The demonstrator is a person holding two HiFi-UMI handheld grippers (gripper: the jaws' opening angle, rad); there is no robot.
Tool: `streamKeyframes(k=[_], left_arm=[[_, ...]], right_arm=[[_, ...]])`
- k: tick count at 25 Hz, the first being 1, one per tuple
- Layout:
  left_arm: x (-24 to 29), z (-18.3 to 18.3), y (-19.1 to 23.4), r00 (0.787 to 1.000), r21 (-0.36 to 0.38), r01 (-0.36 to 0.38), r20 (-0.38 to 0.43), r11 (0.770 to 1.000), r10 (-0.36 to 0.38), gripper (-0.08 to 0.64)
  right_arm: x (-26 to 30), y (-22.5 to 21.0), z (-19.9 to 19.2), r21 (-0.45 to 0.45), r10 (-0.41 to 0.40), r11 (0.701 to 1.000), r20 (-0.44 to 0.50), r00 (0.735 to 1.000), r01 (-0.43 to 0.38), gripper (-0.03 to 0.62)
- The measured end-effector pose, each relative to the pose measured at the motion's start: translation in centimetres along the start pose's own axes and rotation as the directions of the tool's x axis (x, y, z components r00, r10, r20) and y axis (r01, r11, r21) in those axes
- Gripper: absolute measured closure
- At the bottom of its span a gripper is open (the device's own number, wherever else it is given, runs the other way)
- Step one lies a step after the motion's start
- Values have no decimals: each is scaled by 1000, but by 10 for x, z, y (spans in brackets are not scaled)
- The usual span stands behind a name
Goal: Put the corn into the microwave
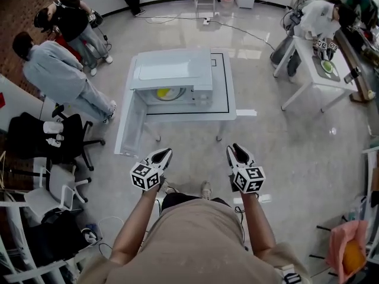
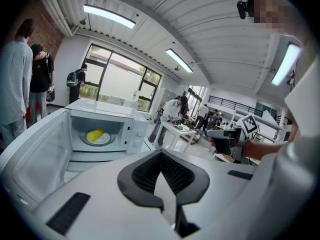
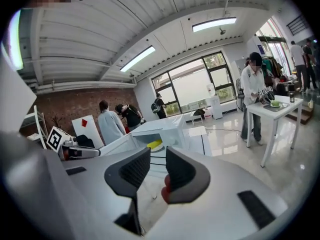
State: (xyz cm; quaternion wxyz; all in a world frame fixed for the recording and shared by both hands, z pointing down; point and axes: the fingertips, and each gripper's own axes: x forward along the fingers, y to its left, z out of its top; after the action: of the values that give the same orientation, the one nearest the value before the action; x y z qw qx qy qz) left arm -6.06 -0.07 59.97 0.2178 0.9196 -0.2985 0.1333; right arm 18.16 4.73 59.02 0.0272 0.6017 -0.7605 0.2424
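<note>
Two empty tools: left tool jaws together, right tool jaws slightly apart. Corn lies inside the microwave; a hard shove on its open door could slide it across the table.

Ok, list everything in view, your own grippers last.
microwave: one, white, on the near table, door open
corn: one, yellow, on the plate inside the microwave
plate: one, white, in the microwave
tables: two, white, one under the microwave, one at far right
people: at least four, standing round the room's edges
chairs: several, black and white, at left
left gripper: one, white with black pads, shut, empty
right gripper: one, white with black pads, jaws apart, empty
</note>
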Motion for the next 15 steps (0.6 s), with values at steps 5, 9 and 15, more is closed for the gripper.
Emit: streamKeyframes(k=[5, 9, 15], left_arm=[[-14, 6, 5, 999, 35, 38, -11, 999, -38, 555], [-26, 11, 20, 1000, 35, 29, -8, 999, -28, 555], [-39, 23, 45, 1000, 28, -4, 17, 1000, 4, 555]], right_arm=[[22, 34, 8, 46, 48, 998, 44, 998, -50, 509], [37, 55, 22, 51, 77, 995, 76, 994, -81, 518], [58, 71, 26, 34, 102, 994, 55, 993, -104, 518]])
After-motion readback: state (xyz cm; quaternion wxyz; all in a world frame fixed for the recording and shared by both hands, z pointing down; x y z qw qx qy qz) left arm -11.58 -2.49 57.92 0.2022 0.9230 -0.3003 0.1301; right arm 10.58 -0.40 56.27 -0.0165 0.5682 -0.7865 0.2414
